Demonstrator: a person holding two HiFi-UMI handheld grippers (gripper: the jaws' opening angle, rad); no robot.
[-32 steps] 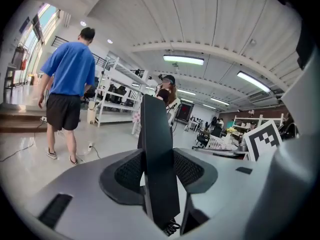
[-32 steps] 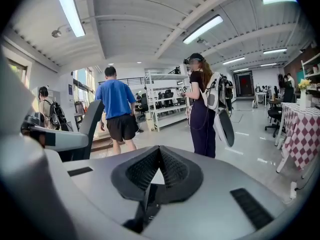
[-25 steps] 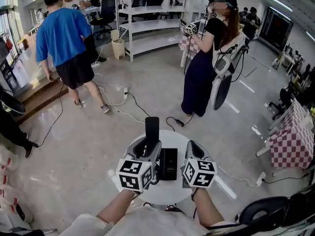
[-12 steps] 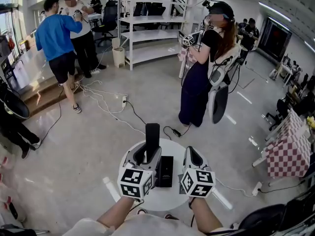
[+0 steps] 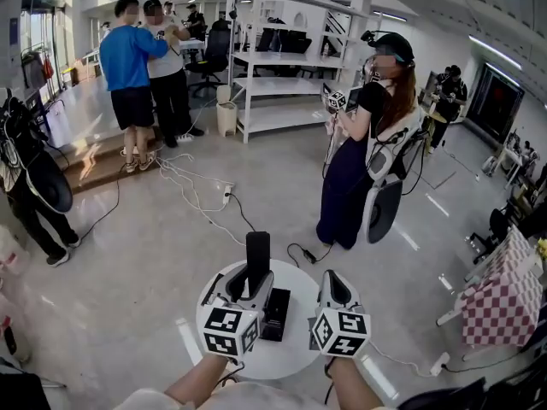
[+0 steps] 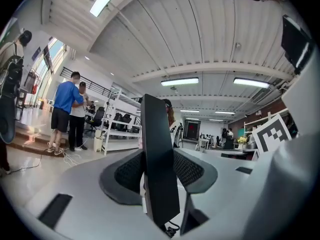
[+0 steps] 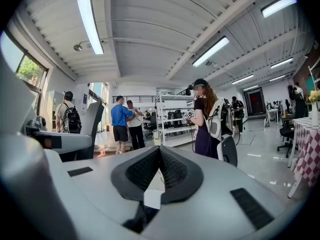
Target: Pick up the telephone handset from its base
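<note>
A: L gripper (image 6: 160,170) state?
B: Clamped on the handset (image 5: 257,259). Both ribbed pads (image 6: 127,171) press its flat sides. It's a black bar, standing upright out of the jaws, top end well above them.
A: Where's it rel. to the base?
B: Off it. The base (image 5: 277,313) is black and lies flat on the round white table (image 5: 295,353), between the two grippers in head view. The handset is up over the far part of the table, just left of the base.
A: R gripper (image 7: 159,168)?
B: Jaws together, pads meet in a V, nothing between them. It's held just right of the base; can't tell if it touches.
A: Bkgd?
B: A person w/ head rig (image 5: 363,156) stands past the table, holding a marker cube. Two ppl (image 5: 145,67) are at far left near white shelving (image 5: 282,67). Cables (image 5: 192,186) lie on the floor. There's a checkered cloth (image 5: 504,293) at right.
</note>
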